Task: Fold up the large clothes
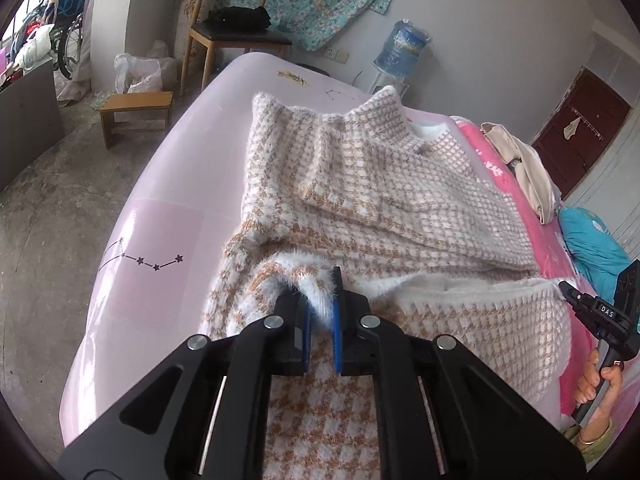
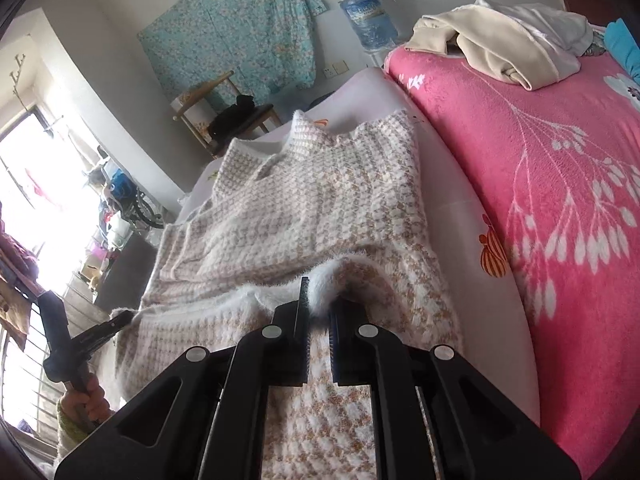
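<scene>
A fluffy beige-and-white houndstooth sweater (image 1: pixel 380 184) lies on a pale pink sheet (image 1: pixel 168 220), sleeves folded over its body. My left gripper (image 1: pixel 318 300) is shut on the sweater's lower hem at its left corner, lifted off the sheet. In the right wrist view the same sweater (image 2: pixel 320 200) stretches away from me, and my right gripper (image 2: pixel 318 308) is shut on the hem's other corner. Each gripper shows in the other's view at the hem's far end: the right gripper (image 1: pixel 568 292) and the left gripper (image 2: pixel 124 318), each with a hand on its handle.
A pink floral blanket (image 2: pixel 540 200) covers the bed to the right of the sheet, with cream clothing (image 2: pixel 500 40) piled on it and a blue item (image 1: pixel 592 248) nearby. A wooden chair (image 1: pixel 224 36), low stool (image 1: pixel 136 110) and water bottle (image 1: pixel 402 48) stand beyond the bed.
</scene>
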A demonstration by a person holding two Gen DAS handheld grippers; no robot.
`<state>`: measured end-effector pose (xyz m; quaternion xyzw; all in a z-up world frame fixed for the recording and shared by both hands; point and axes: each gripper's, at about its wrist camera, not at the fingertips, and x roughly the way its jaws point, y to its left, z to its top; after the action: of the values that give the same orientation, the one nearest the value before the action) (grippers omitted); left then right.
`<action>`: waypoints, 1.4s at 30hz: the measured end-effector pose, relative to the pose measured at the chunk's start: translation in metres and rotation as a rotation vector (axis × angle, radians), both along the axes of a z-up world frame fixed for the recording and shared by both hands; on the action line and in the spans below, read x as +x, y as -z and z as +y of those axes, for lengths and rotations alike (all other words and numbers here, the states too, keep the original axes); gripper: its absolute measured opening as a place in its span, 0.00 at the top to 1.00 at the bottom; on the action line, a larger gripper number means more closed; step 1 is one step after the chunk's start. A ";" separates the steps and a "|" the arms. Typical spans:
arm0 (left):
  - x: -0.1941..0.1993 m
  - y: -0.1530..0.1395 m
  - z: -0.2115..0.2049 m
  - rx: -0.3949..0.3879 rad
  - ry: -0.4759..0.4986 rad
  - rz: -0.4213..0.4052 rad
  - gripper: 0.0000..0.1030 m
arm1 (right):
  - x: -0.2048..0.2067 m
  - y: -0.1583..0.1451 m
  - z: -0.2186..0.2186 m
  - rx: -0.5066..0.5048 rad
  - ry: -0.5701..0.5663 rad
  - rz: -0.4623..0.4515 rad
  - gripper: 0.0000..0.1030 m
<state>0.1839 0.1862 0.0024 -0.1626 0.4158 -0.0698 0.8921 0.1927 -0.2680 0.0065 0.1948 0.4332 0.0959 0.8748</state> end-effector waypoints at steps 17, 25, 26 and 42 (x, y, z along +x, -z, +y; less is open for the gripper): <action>-0.045 -0.020 -0.069 0.017 0.309 -0.079 0.40 | -0.034 -0.013 0.098 -0.241 -0.404 -0.042 0.52; -0.042 0.013 -0.106 0.233 0.292 -0.001 0.39 | -0.019 0.011 0.108 -0.283 -0.363 0.067 0.58; -0.042 0.008 -0.100 0.228 0.269 -0.017 0.39 | -0.019 0.005 0.101 -0.271 -0.342 0.055 0.56; -0.008 0.000 -0.077 0.207 0.130 -0.080 0.97 | 0.005 0.011 0.086 -0.293 -0.248 0.047 0.95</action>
<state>0.1761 0.1092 0.0023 -0.0397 0.3947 -0.0905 0.9135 0.1974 -0.1816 -0.0042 0.0126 0.4835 0.1341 0.8649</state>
